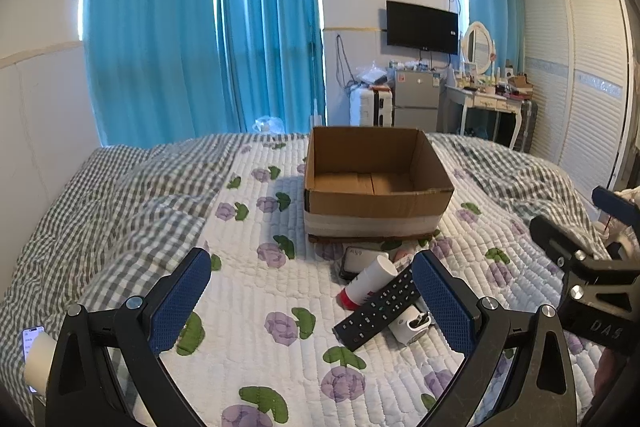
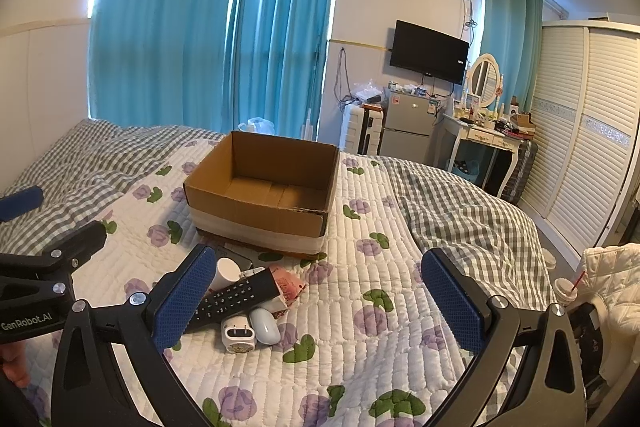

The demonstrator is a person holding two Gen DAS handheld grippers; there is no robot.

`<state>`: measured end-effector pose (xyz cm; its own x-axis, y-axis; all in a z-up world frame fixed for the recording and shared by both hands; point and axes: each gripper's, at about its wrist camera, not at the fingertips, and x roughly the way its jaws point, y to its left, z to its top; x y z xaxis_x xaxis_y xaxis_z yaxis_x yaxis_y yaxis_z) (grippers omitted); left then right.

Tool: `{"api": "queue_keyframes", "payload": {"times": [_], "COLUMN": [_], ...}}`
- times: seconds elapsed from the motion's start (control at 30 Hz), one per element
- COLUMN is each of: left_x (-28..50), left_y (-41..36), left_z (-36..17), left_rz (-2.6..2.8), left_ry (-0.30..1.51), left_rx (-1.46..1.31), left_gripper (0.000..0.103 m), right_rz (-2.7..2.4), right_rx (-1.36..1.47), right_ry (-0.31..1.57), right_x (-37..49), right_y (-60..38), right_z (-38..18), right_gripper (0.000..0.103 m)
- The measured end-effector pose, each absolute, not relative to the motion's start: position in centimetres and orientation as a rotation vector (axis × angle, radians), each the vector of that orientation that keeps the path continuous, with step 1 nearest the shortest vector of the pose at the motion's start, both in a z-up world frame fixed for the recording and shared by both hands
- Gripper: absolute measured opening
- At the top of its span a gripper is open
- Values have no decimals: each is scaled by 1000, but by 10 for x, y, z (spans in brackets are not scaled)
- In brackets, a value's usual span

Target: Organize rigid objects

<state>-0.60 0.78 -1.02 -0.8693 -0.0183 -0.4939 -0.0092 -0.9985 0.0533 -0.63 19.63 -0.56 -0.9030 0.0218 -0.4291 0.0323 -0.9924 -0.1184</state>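
We hold the left hand-held gripper (image 1: 310, 301) wide open and empty above the bed (image 1: 256, 291). The remote control (image 1: 378, 307) lies in a small pile before the empty cardboard box (image 1: 376, 211). Our right hand-held gripper (image 2: 316, 301) gapes wide too, gripping nothing.

Bed (image 1: 248, 307) with floral quilt, open cardboard box (image 1: 376, 183), remote (image 1: 376, 307), white tube (image 1: 370, 281), charger (image 2: 238, 337) nearby

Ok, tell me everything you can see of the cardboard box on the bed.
The cardboard box is brown corrugated card, open-topped with no flaps showing, and nothing visible inside. White bands wrap its lower walls. It sits upright on the floral quilt, beyond the pile holding the remote. Neither gripper touches it.
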Motion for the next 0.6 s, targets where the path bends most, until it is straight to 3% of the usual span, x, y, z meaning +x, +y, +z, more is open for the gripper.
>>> {"api": "queue_keyframes", "payload": {"times": [0.33, 0.6], "left_x": [-51, -88], "left_y": [27, 52], "left_z": [-66, -119], "left_rz": [-2991, -2891], "left_ry": [-122, -363], "left_rx": [1096, 1281], "left_gripper": [102, 100], "right_rz": [-3020, -2921], "right_rx": [978, 1181], "right_ry": [183, 75], "right_x": [-47, -85], "right_y": [218, 233], "right_z": [-45, -84], "right_gripper": [103, 103]}}
